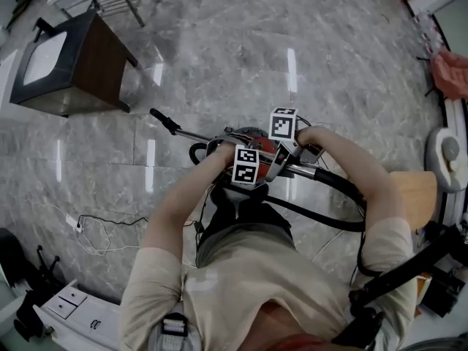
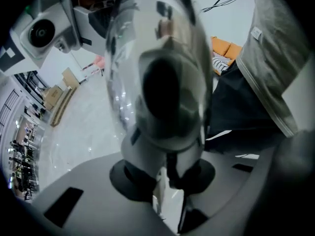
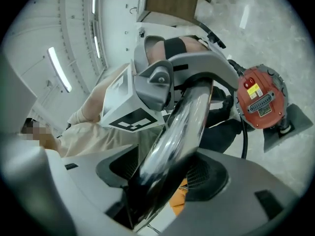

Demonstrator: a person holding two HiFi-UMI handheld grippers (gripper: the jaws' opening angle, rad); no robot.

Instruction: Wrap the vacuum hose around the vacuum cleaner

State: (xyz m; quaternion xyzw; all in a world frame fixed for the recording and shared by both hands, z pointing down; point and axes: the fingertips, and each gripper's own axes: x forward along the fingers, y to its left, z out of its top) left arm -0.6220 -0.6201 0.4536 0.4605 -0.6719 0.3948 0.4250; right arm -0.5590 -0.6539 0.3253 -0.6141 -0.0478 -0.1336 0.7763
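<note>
Seen from the head view, the red vacuum cleaner [image 1: 252, 139] stands on the marble floor right in front of me. Its black hose [image 1: 344, 196] loops out to the right and back. The chrome wand [image 1: 186, 132] slants toward the upper left. My left gripper [image 1: 257, 175] points steeply down and is shut on the wand [image 2: 157, 58], which fills the left gripper view between the jaws of that gripper [image 2: 165, 146]. My right gripper [image 1: 291, 152] is also shut on the wand [image 3: 187, 117]. In the right gripper view the tube runs out from the gripper [image 3: 172, 151] past the vacuum [image 3: 261, 100].
A dark wooden side table [image 1: 69, 64] stands at the upper left. A thin cable [image 1: 102, 229] lies on the floor at the left, near white drawers [image 1: 73, 309]. At the right are a wooden board [image 1: 413, 189], a white appliance [image 1: 447, 156] and a red cloth [image 1: 450, 72].
</note>
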